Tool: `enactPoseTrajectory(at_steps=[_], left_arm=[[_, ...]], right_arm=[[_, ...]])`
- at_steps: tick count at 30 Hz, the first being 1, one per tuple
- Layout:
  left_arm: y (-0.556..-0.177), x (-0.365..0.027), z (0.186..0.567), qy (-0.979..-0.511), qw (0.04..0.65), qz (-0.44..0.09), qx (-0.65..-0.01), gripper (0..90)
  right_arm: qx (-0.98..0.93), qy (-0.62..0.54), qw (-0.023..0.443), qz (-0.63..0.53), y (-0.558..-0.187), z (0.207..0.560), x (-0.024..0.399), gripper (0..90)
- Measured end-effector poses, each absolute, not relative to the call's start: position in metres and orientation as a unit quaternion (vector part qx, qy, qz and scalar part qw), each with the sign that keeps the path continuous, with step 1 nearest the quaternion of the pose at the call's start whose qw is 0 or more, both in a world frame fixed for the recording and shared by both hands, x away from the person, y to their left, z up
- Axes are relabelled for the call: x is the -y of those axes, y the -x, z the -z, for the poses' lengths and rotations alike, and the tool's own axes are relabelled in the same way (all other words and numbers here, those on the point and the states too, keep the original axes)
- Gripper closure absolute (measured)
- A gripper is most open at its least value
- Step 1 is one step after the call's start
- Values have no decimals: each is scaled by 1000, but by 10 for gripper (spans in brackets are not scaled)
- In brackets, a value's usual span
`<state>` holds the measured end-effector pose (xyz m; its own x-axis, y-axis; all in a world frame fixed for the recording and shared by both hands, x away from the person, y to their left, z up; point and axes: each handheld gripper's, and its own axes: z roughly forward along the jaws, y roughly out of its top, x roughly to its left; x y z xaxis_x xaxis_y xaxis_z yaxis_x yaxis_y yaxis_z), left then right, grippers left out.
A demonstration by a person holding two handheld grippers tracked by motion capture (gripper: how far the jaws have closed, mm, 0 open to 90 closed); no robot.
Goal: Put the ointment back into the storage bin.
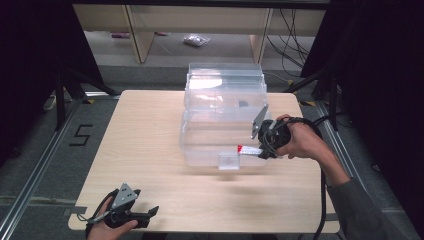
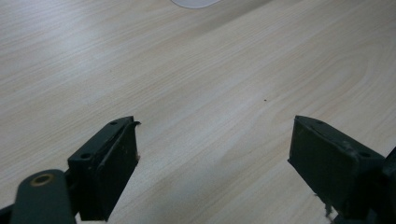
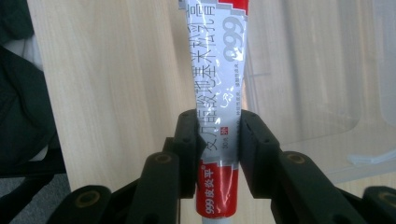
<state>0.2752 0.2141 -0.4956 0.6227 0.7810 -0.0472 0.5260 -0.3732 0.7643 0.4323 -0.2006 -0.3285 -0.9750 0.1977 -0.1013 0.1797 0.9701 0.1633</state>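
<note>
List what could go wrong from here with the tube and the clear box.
1. The right gripper pinches the red-and-white ointment tube near its tail end, so the long free end may sag or swing.
2. The tube sits low at the front wall of the clear plastic box; it could strike the wall instead of clearing the rim.
3. A hard squeeze might deform the soft tube.

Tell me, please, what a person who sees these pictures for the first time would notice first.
First comes the red and white tube, pinched between the jaws of the right claw above the front edge of the clear plastic box, which stands in the middle of the wooden table. Next comes the left claw, open and holding nothing, low over the near left corner of the table.
</note>
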Motion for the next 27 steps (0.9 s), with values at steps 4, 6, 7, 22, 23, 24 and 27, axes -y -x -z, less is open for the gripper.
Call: enactPoseTrajectory(at_steps=[4,6,7,22,23,24,27], left_arm=[[-275,-214,496,-812,391,-164,-402,150],[-275,-214,496,-812,390,-163,-402,150],[-275,-214,496,-812,391,-163,-402,150],[-275,-214,496,-812,392,-163,-402,150],[-275,-214,496,-811,392,-164,-403,150],[-275,-214,496,-812,391,-163,-402,150],[-275,-214,496,-812,392,-163,-402,150]], right_arm=[[-991,-91,58,-75,-442,331,197,706],[-993,-71,58,-76,-449,332,195,706],[-991,-97,51,-71,-451,333,195,706],[-991,-105,51,-67,-479,344,199,705],[-991,-104,56,-65,-483,346,200,705],[-991,-105,53,-62,-485,347,200,705],[-991,-105,55,-61,-489,349,200,705]])
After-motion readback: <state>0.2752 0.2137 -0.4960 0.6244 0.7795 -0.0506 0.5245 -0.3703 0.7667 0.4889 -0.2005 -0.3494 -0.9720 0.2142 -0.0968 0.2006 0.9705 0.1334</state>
